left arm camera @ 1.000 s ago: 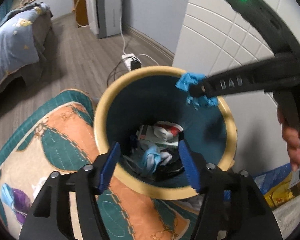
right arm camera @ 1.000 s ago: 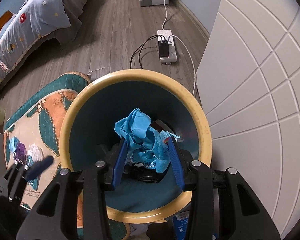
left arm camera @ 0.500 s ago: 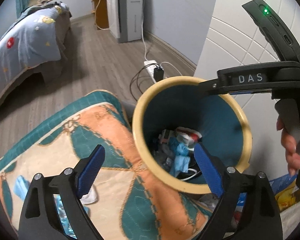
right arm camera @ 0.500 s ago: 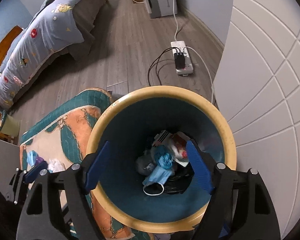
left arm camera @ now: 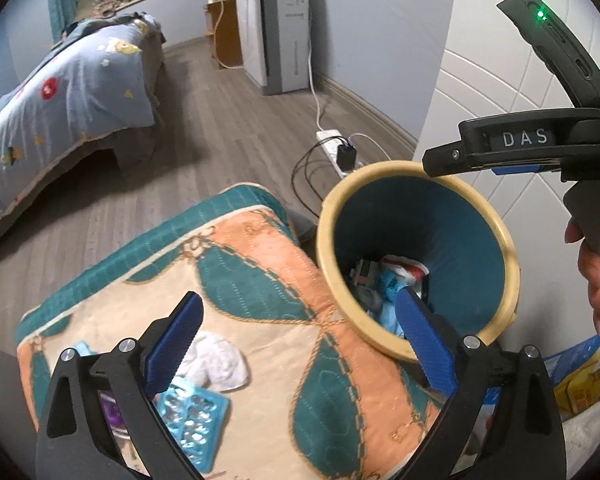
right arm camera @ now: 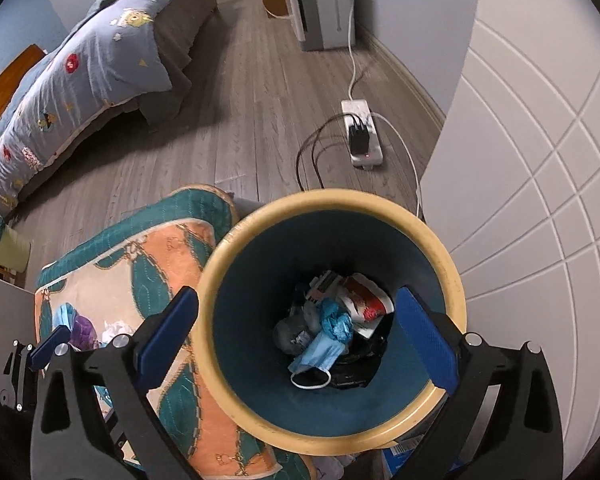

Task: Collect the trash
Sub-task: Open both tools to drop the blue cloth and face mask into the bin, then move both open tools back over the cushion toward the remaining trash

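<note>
Trash: crumpled blue glove (right arm camera: 336,320), blue face mask (right arm camera: 314,354) and printed wrappers (right arm camera: 366,302) lie at the bottom of the round teal cream-rimmed bin (right arm camera: 448,276). Left gripper (left arm camera: 300,344) and right gripper (right arm camera: 296,340): jaws spread wide, holding nothing.

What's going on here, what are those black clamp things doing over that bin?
A person is collecting trash with two hand-held grippers. The right gripper hangs open and empty over the bin, which holds a crumpled blue glove. The left gripper, also open, points at the cushion, where a white wad waits.
</note>
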Tool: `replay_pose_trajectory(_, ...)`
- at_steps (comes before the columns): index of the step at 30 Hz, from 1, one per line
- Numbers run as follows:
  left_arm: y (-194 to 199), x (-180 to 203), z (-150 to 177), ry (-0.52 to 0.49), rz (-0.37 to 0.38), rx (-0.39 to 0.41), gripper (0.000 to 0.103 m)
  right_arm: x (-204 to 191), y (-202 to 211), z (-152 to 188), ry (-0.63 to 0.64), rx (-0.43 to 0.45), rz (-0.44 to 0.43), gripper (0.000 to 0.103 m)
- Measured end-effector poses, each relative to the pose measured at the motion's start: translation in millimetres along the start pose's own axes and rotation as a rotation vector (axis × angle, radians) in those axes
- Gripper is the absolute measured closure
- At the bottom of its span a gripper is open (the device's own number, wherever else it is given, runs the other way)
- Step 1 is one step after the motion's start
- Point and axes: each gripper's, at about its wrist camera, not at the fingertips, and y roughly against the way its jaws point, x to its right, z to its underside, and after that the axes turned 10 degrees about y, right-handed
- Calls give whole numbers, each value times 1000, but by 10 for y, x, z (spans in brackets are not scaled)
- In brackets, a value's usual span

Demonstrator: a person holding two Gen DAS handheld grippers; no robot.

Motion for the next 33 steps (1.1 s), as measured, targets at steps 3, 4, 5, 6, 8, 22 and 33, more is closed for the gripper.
replay_pose_trajectory(3, 101, -99, 7, 10, -10, 15, 7, -123, 64, -28, 19, 24, -8, 6)
replay_pose_trajectory(4, 139, -148, 12, 17, -15, 20, 7, -189, 83, -38, 32, 32, -10, 6)
replay_pose_trajectory(5, 163, -180, 17, 22, -18, 23, 7, -227, 91, -51, 41, 35, -10, 6)
replay_pose_trajectory(6, 198, -230, 21, 31, -22, 26, 7, -276, 99, -59, 51, 38, -9, 6)
replay_pose_trajectory(8, 267, -342, 37, 49, -29, 32, 7, -384, 114, -74, 73, 48, -12, 6)
replay_pose_trajectory(22, 699, -1262, 221, 164, -149, 92, 5, -1261, 270, -45, 214, 160, 107, 6)
replay_pose_trajectory(33, 786, -2098, 569, 315, -258, 69, 5, -1944, 11, 213, 261, 90, 16, 6)
